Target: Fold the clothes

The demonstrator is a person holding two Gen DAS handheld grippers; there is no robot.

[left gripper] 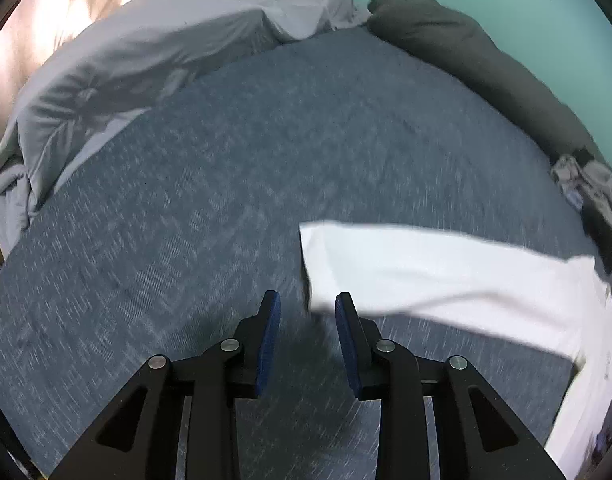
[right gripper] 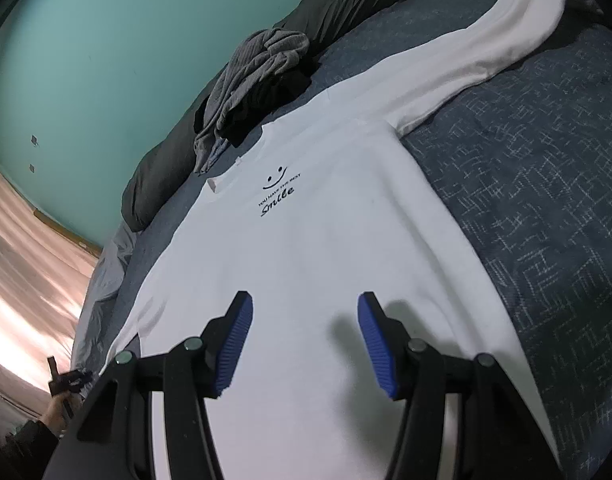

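The white long-sleeved cotton shirt (right gripper: 306,248) carries, just below its neckline, a black printed smiley face above small capitals, seemingly "YOU HAVE THE BEST", and the script word "Smile".

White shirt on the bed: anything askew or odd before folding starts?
Mostly fine: the white shirt lies flat, print up, one sleeve stretched straight out. The only clutter is a crumpled grey garment bunched right by the collar. Both tongs, left and right, are open and empty.
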